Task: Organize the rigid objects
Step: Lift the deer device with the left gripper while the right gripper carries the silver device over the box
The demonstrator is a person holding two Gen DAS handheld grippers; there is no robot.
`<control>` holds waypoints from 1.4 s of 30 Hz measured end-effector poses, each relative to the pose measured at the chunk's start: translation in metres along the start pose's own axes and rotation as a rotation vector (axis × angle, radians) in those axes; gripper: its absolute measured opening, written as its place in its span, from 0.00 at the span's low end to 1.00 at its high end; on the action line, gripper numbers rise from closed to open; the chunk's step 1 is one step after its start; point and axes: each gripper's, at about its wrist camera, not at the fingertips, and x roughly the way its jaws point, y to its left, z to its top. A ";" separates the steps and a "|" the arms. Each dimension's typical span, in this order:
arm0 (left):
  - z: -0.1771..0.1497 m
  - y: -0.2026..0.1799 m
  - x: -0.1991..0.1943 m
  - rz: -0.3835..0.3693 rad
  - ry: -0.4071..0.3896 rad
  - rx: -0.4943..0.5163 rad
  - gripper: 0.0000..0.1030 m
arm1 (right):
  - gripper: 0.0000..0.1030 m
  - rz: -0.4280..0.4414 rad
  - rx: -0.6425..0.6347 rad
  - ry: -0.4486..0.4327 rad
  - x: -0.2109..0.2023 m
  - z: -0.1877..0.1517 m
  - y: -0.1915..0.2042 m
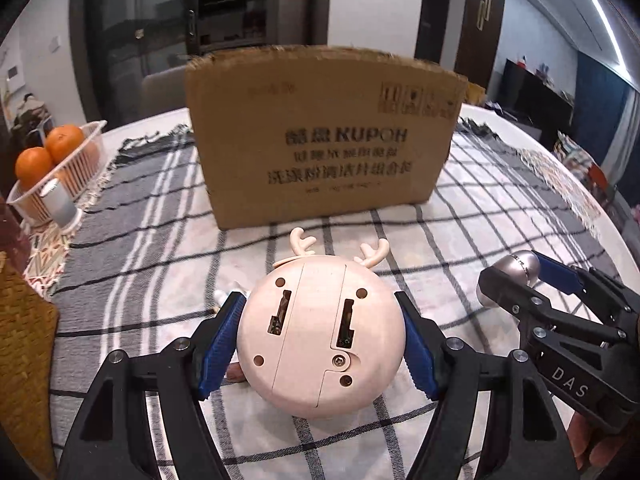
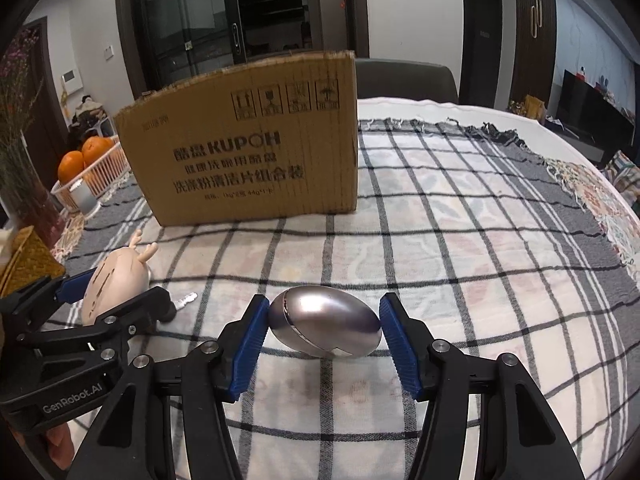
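A: Status on the sort?

B: Nothing is seen boxed yet. Two items are in hand. The left tool [image 1: 320, 344] is clamped on the cream deer-antler toy [image 1: 320, 336]: both blue pads [image 1: 222, 344] are pressed to its round sides, with the screwed underside turned to the camera. It appears to be raised off the tabletop [image 2: 480, 280], judged from the right wrist view.

A: Right side?

B: The metal egg-shaped piece [image 2: 324, 322] is pinched lengthwise by the right tool [image 2: 320, 340]. One pad [image 2: 248, 344] is touching its left end, and the other is touching or a hair off its right tip. It is taken as gripped. Whether it is clear of the checked cloth [image 2: 460, 248] cannot be told from these views.

A: Destination?

B: The cardboard box [image 1: 320, 140] is assumed. It stands upright further back on the cloth, well apart from both tools. Its inside is not visible, so anything already stowed cannot be confirmed.

A: Remaining?

B: Both items still have to be carried over the box's near wall and released. A small white object [image 2: 186, 300] is lying on the cloth just beside the toy; it is too small to be identified. The orange basket [image 1: 60, 176] at the left edge is treated as unrelated.

A: Progress call?

B: Early to mid. The picks are judged done; no placement is seen.
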 end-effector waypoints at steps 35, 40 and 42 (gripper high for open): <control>0.071 0.026 -0.093 0.042 -0.267 -0.032 0.70 | 0.56 0.052 -0.022 -0.252 -0.080 0.077 0.033; 0.085 0.028 -0.097 0.036 -0.286 -0.035 0.70 | 0.56 0.060 -0.028 -0.281 -0.084 0.086 0.037; 0.089 0.028 -0.097 0.038 -0.294 -0.031 0.70 | 0.56 0.061 -0.032 -0.291 -0.085 0.091 0.038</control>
